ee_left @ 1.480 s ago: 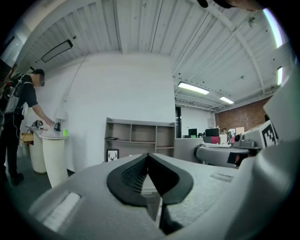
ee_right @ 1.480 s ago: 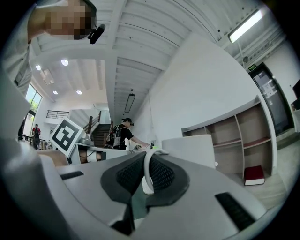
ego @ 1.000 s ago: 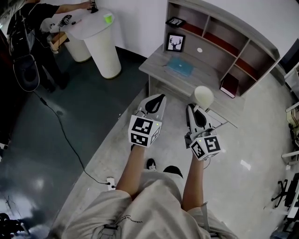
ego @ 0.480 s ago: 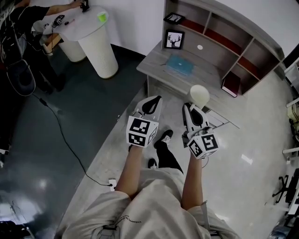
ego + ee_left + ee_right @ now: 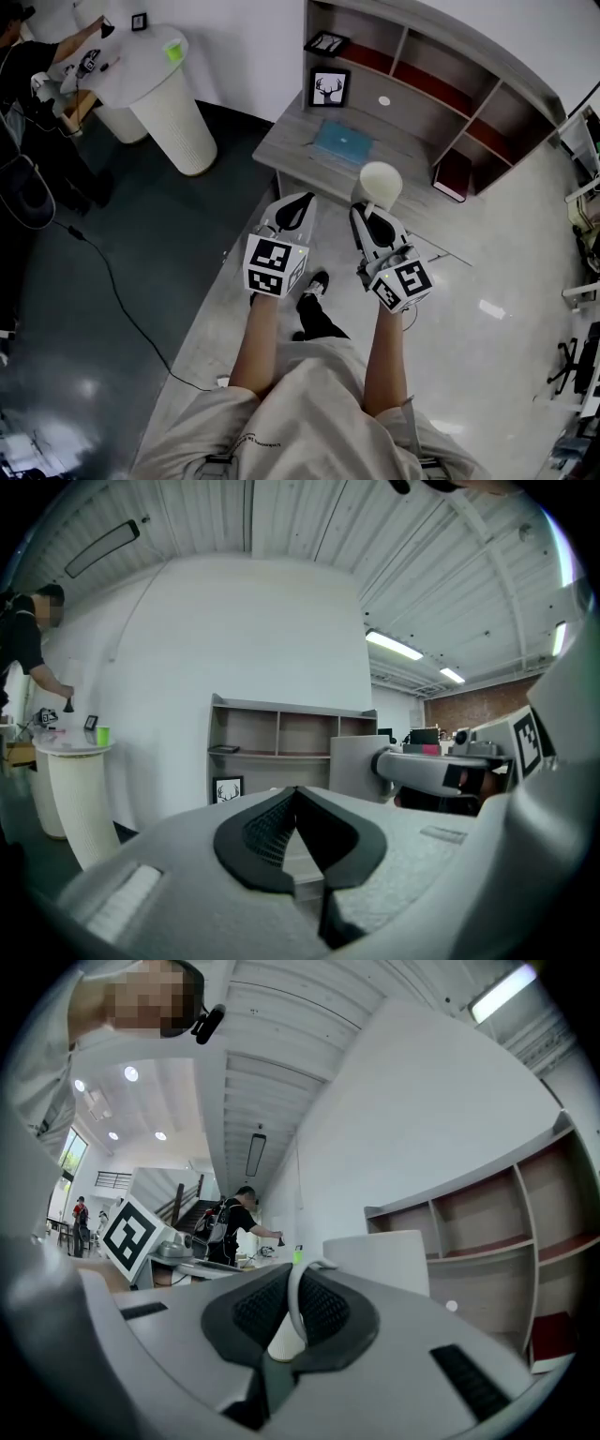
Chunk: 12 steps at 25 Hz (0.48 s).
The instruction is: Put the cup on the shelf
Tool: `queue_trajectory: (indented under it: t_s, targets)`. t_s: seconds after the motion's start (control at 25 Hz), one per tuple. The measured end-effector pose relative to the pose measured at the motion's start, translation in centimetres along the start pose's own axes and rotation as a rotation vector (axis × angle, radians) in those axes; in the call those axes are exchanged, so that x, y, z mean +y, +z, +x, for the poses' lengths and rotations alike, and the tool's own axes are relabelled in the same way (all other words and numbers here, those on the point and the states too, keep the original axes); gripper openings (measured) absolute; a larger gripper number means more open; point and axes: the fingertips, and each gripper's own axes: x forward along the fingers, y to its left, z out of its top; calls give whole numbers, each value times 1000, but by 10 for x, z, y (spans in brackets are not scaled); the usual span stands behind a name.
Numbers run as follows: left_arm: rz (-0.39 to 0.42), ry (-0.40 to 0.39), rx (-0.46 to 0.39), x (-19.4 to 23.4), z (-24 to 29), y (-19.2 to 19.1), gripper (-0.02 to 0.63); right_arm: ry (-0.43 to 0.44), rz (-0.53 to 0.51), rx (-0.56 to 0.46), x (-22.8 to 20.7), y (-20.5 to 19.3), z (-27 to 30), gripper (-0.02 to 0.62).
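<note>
1. Right gripper (image 5: 368, 208): jaws closed on the thin handle of the cup (image 5: 380, 180); the handle loop stands between the two dark pads. A marker cube sits at its near end.
2. Cup: white, plain, carried by its handle. It hangs in the air at the far tip of the right gripper, seen over the near edge of the desk (image 5: 286, 141). It is not on the shelf (image 5: 405, 39).
3. Left gripper (image 5: 301, 200): jaws brought together at the tips, nothing between them. It is level with the right gripper and just to its left, the two apart.
4. Shelf: grey unit with open compartments along the far side of the desk.
5. Framed deer picture (image 5: 329, 87): upright at the far left of the desk.
6. Teal notebook (image 5: 342, 142): flat on the desk, near the picture.
7. Dark red book (image 5: 451, 174): in the lower right compartment.
8. White pedestal table (image 5: 169, 103): far left, with a green cup (image 5: 173, 53) on top and a person (image 5: 28, 70) standing beside it.
</note>
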Motion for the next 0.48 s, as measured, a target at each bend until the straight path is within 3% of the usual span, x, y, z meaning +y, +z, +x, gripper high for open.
queue_trajectory:
  t_s: [0.48]
  targets:
    - [17,4,40,55,86,12,9,35,74,-36,-72,-1,70,26]
